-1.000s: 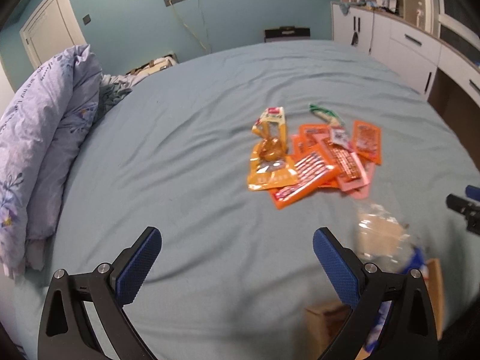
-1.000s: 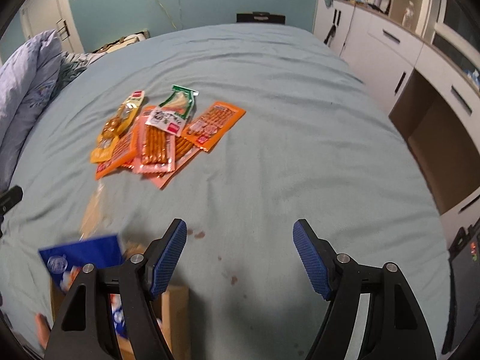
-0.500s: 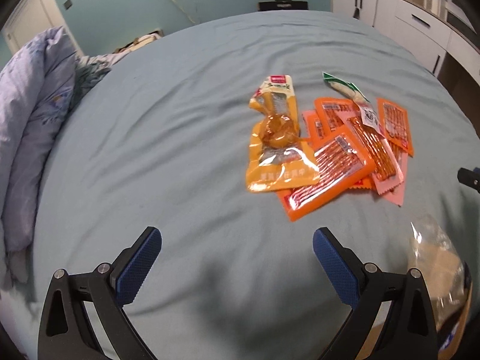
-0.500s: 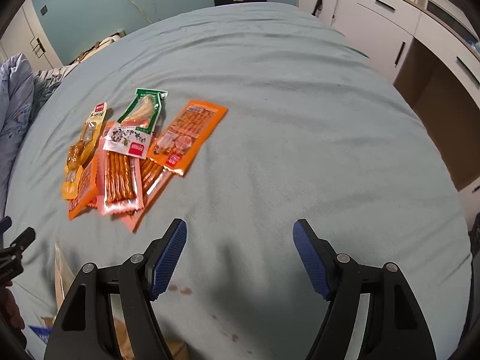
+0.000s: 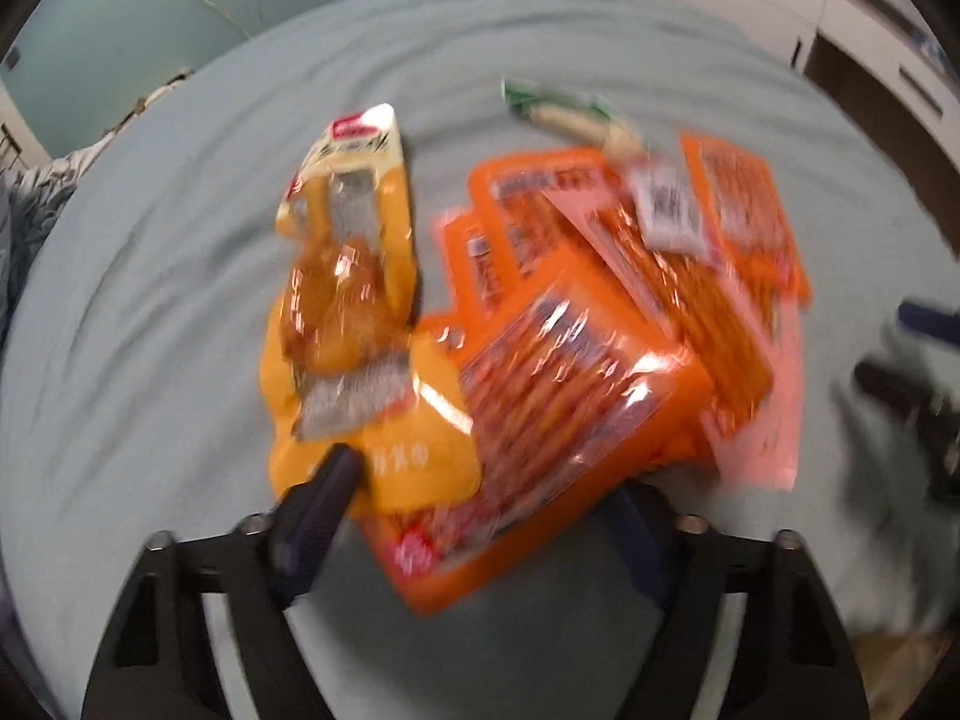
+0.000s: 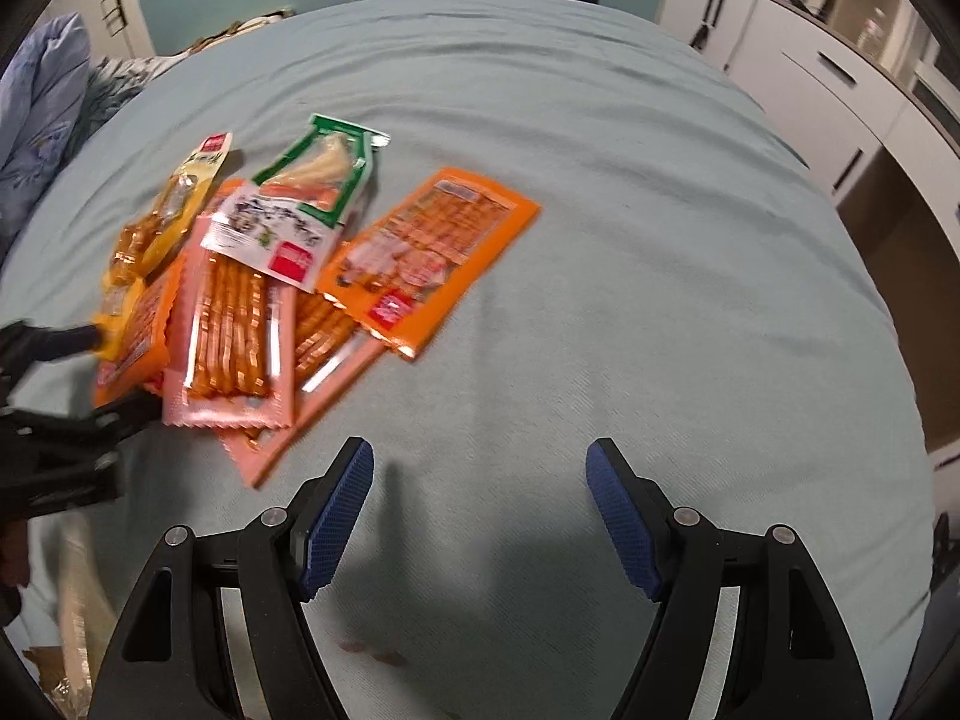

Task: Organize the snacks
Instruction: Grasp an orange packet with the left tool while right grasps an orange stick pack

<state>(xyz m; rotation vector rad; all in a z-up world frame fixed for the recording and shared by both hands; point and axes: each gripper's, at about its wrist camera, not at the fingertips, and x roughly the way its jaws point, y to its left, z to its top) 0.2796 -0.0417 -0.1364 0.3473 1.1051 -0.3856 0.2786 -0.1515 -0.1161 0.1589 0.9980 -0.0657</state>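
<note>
Mid-bed (image 6: 600, 120) lie the snacks (image 6: 252, 264); left fingers (image 5: 336, 480), just closing round the near orange pack (image 5: 558, 408), should pinch only that one, while right fingers (image 6: 612, 504) hang released.

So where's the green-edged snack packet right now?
In the right wrist view, the green-edged packet lies at the pile's far edge, between the yellow packet and the orange packet.

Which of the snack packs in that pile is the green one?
The green-edged pack at the pile's far end, with a pale snack showing through its window. The others are orange, yellow or pink.
</note>
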